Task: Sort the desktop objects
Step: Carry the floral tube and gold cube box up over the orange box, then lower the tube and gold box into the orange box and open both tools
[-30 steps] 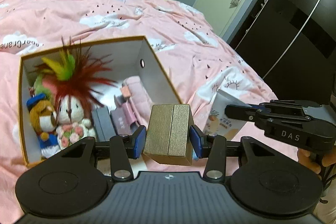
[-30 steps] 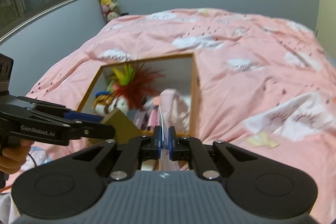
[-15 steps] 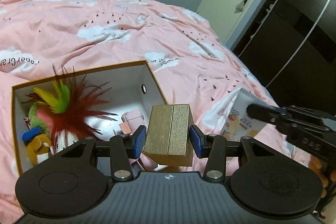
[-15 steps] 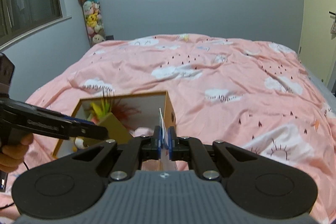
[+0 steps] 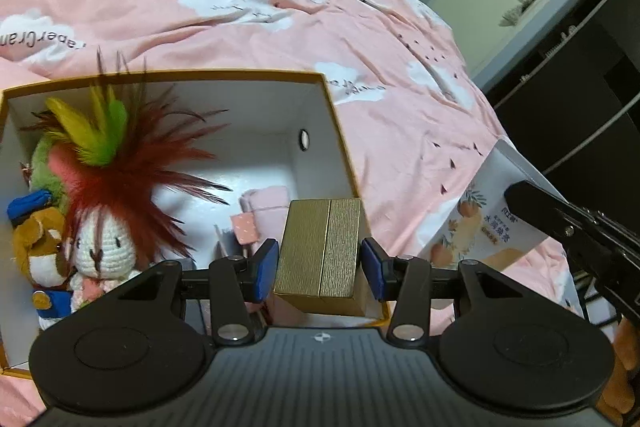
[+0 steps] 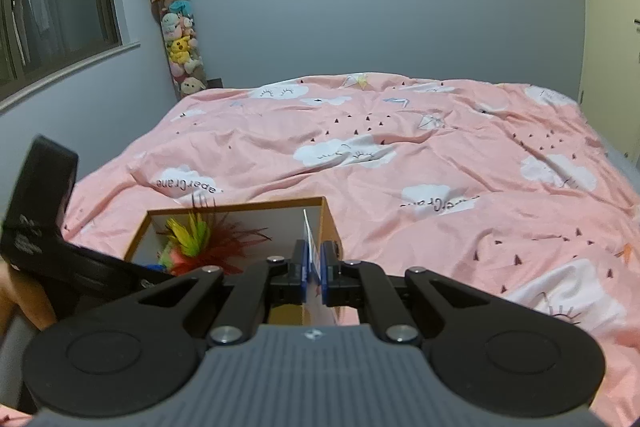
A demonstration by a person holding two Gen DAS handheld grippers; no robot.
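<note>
Left gripper (image 5: 319, 264) jaws spread around gold box (image 5: 320, 247), pads just off its sides, over near-right corner of open carton (image 5: 340, 131). Right gripper (image 6: 314, 263) pinches flat packet (image 5: 486, 223), right of carton. Plush toys (image 5: 80, 211) fill carton's left.

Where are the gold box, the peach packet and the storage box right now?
gold box (image 5: 320, 247), left wrist view, ribbed top face.
peach packet (image 5: 476, 227), left wrist view, printed front.
storage box (image 5: 340, 143), left wrist view, right wall's rim.
</note>
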